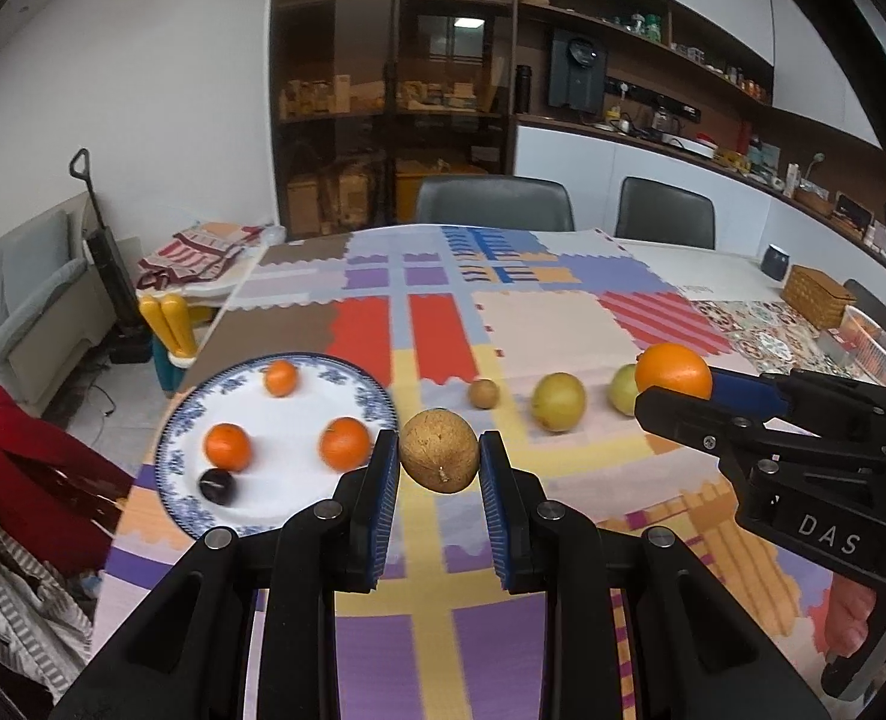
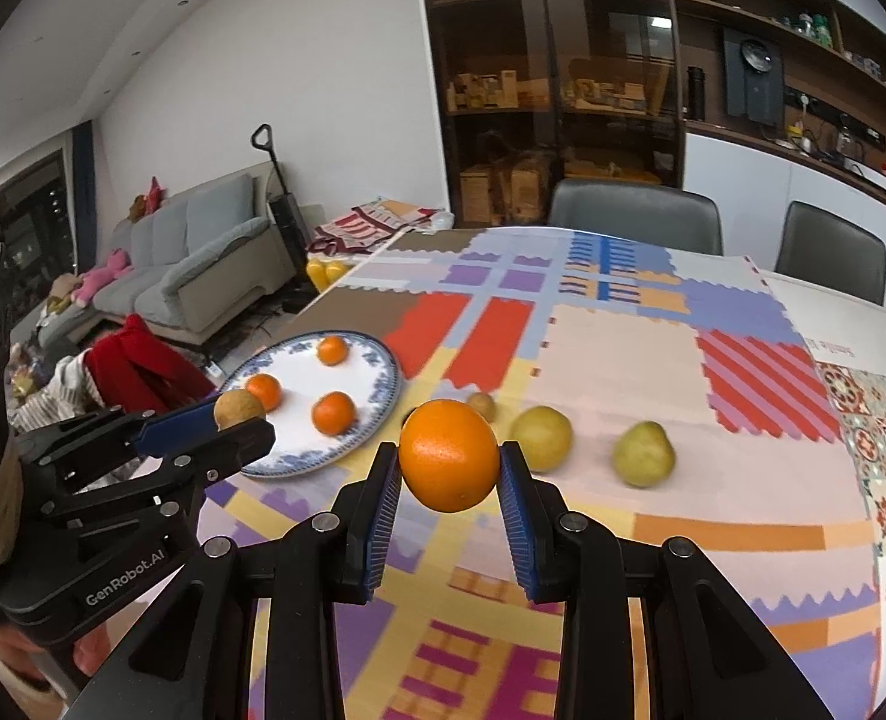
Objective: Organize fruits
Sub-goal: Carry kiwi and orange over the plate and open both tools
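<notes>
Brown round fruit (image 1: pixel 438 457) is sitting clamped between the left tool (image 1: pixel 438 468) pads, lifted above the table (image 1: pixel 562 330), just right of the plate (image 1: pixel 377 402) rim. Orange (image 2: pixel 448 455) is being gripped by the right tool (image 2: pixel 450 468), also off the surface. Plate is lying near the table's left edge, carrying three small oranges (image 1: pixel 227 447) and a dark plum (image 1: pixel 216 485); its white centre is staying free. Small brown fruit (image 1: pixel 482 392), yellow fruit (image 1: pixel 558 401) and green pear (image 2: pixel 643 453) are lining up on the cloth behind the tools, apart from each other. Wide bare cloth is stretching beyond toward the chairs (image 1: pixel 493 204).
</notes>
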